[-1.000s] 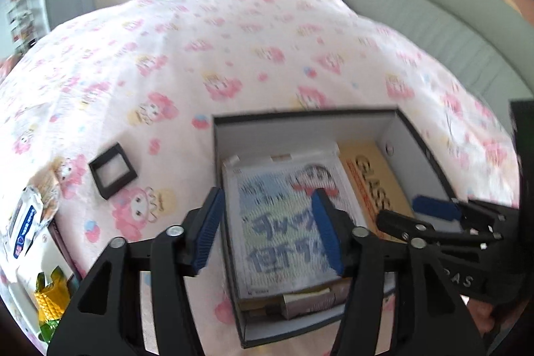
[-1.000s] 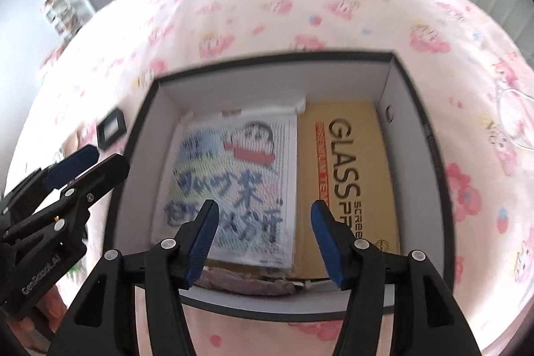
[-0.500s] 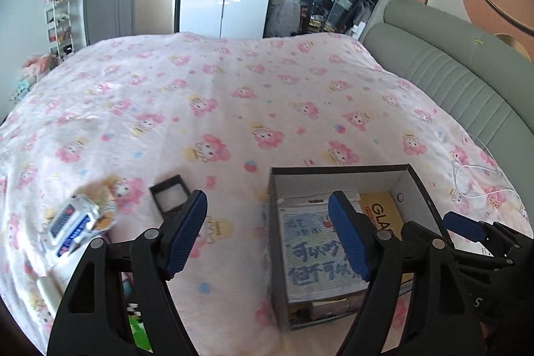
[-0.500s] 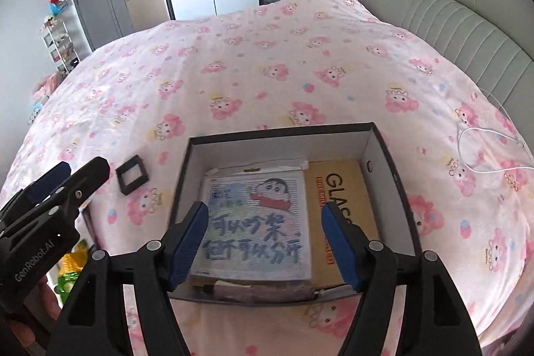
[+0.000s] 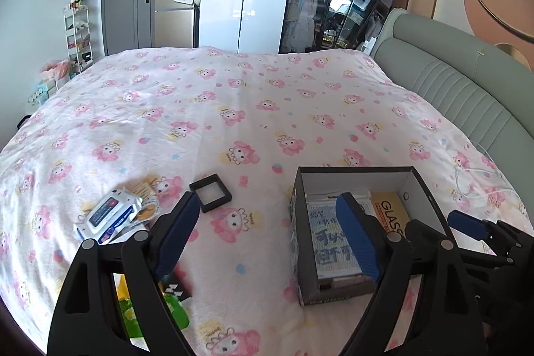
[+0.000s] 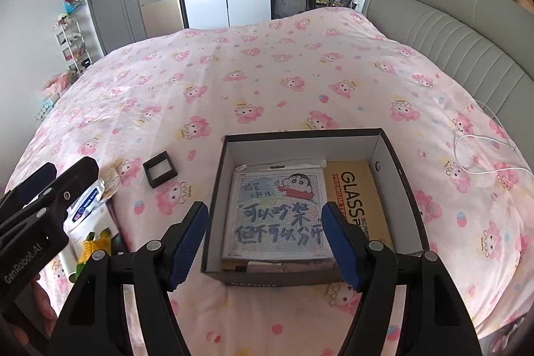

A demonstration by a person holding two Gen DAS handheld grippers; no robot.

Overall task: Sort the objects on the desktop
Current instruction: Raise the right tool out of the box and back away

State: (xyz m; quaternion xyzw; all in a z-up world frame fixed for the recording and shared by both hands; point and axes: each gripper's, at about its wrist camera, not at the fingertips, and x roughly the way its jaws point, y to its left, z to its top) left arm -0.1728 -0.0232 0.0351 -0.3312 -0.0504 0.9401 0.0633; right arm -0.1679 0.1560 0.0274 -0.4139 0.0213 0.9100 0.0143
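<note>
A black open box (image 6: 300, 133) (image 5: 353, 169) lies on the pink bedspread. Inside it are a flat cartoon packet (image 6: 277, 209) and a yellow GLASS carton (image 6: 357, 199). My right gripper (image 6: 264, 206) hovers above the box's near end, open and empty. My left gripper (image 5: 267, 199) hangs over the bedspread left of the box, its jaws opening with nothing between them. A small black square frame box (image 5: 210, 192) (image 6: 159, 169) and a white-blue wipes pack (image 5: 110, 212) lie to the left. Green and yellow packets (image 5: 173, 309) sit partly hidden under the left fingers.
A white cable (image 6: 484, 152) lies on the bedspread right of the box. The grey-green padded headboard (image 5: 450, 82) runs along the right. Wardrobes and a door stand beyond the far end of the bed. A hand shows at the lower left in the right wrist view.
Both grippers have drawn back and up from the box, and their jaws have widened. The cartoon packet stays in the box. More of the bed and room shows now.
</note>
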